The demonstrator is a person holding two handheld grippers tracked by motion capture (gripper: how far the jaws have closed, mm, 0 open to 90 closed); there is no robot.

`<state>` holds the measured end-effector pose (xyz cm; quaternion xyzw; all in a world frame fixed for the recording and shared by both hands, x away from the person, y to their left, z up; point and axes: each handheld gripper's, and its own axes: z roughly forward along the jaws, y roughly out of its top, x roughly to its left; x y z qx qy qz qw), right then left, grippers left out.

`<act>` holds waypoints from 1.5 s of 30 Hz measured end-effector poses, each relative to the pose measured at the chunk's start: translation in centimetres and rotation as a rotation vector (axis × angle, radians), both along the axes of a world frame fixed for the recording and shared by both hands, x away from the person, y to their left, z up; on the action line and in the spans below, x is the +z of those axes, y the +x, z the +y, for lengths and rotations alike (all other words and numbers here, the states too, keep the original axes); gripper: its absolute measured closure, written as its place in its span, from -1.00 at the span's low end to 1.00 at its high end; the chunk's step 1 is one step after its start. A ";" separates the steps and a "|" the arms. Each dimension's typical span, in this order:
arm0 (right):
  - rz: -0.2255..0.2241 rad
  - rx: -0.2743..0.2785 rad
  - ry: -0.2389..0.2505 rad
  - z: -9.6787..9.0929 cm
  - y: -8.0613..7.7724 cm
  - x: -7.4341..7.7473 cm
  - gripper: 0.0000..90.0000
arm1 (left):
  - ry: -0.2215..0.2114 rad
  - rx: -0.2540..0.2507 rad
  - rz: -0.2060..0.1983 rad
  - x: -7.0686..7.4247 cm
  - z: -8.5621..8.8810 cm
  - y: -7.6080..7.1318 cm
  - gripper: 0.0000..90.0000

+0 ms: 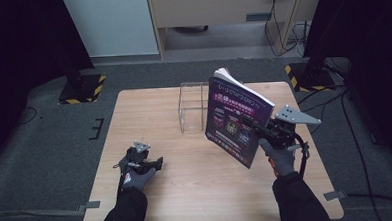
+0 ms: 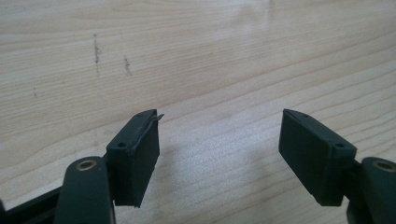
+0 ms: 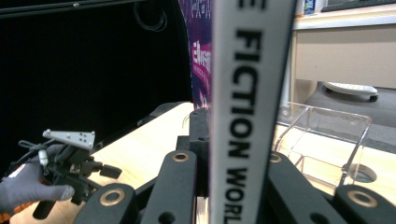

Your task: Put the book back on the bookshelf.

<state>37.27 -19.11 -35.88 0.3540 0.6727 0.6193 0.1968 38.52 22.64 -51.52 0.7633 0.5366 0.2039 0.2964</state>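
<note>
The right gripper (image 1: 263,129) has its fingers pinched on the spine edge of a thick paperback book (image 1: 237,119), holding it upright and slightly tilted above the right half of the wooden tabletop (image 1: 187,176), clear of the surface. The book's dark purple cover faces the person, and its white page edges show at the top. In the right gripper view the white spine (image 3: 250,107) with black lettering stands straight up between the two black fingers (image 3: 180,182). Just behind the book, toward the far edge of the tabletop, stands a clear acrylic holder (image 1: 193,106). The left gripper (image 1: 156,163) rests low over the near left part of the tabletop, well apart from the book; its fingers (image 2: 135,154) are spread with nothing but bare wood between them.
</note>
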 end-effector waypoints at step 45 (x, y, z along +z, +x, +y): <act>-0.052 -0.200 0.090 -0.8 4.3 5.2 0.84 | -0.005 -0.011 -0.037 -2.2 0.2 0.2 -0.97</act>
